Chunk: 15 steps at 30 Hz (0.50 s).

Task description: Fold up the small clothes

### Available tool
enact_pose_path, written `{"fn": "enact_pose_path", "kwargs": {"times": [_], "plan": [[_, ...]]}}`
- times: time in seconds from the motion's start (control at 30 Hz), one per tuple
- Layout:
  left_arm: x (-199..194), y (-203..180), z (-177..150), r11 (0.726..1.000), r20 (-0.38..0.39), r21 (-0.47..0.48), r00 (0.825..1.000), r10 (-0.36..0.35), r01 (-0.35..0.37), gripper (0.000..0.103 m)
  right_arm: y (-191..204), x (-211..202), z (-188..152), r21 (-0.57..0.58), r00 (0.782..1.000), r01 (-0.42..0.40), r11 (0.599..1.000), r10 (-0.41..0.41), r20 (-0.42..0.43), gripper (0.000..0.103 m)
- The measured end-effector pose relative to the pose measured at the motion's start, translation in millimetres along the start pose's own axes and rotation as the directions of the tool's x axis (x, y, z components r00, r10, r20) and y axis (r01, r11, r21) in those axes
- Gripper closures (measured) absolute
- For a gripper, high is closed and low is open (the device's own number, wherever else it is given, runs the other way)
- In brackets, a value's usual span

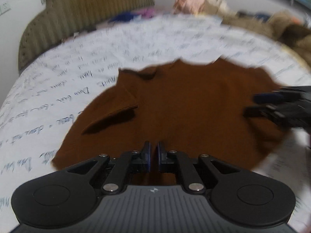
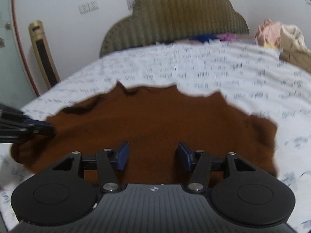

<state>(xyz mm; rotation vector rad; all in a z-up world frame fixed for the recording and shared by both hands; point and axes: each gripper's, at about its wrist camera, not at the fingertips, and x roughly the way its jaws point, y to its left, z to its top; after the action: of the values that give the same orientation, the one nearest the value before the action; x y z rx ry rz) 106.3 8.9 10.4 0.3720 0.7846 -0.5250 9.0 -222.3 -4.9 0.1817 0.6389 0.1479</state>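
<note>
A brown garment lies spread on a white bedsheet with blue handwriting print. One flap of it is folded over at the left. My left gripper hovers low over the garment's near edge with its jaws shut; whether fabric is pinched between them is hidden. From the right wrist view the left gripper reaches the garment at its left edge. My right gripper stands open above the cloth with nothing between its pads, and the right gripper enters the left wrist view from the right.
An olive ribbed headboard cushion stands at the far end of the bed. A heap of pink and beige clothes lies at the back right, with blue and purple items beside it. A gold tower fan stands by the wall.
</note>
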Motion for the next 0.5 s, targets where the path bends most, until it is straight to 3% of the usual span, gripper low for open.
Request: {"fn": "enact_pose_path", "kwargs": {"times": [0.1, 0.17, 0.2, 0.27, 0.3, 0.5], "plan": [[35, 16, 25, 0.991, 0.031, -0.065, 0.992, 0.121, -0.119, 0.096, 5, 5, -14, -0.026, 1.000, 0.011, 1.000, -0.011, 0.019, 0.039], [46, 41, 40, 0.950, 0.006, -0.196, 0.968, 0.250, -0.244, 0.096, 11, 4, -18, -0.063, 0.999, 0.023, 0.998, -0.021, 0.025, 0.032], [47, 57, 44, 0.920, -0.016, -0.282, 0.960, 0.280, -0.273, 0.096, 14, 3, -20, -0.086, 0.999, 0.030, 0.996, -0.028, 0.023, 0.028], [35, 85, 42, 0.870, -0.024, -0.429, 0.965, 0.260, -0.245, 0.096, 18, 4, -22, -0.133, 0.999, 0.039, 0.990, -0.037, 0.016, 0.023], [25, 93, 36, 0.857, -0.015, -0.470, 0.973, 0.232, -0.212, 0.096, 19, 5, -23, -0.149, 0.999, 0.042, 0.988, -0.040, 0.016, 0.021], [-47, 94, -27, 0.898, 0.086, -0.435, 0.990, 0.113, -0.064, 0.092, 23, 4, -25, -0.172, 0.999, 0.033, 0.985, -0.031, 0.017, 0.011]]}}
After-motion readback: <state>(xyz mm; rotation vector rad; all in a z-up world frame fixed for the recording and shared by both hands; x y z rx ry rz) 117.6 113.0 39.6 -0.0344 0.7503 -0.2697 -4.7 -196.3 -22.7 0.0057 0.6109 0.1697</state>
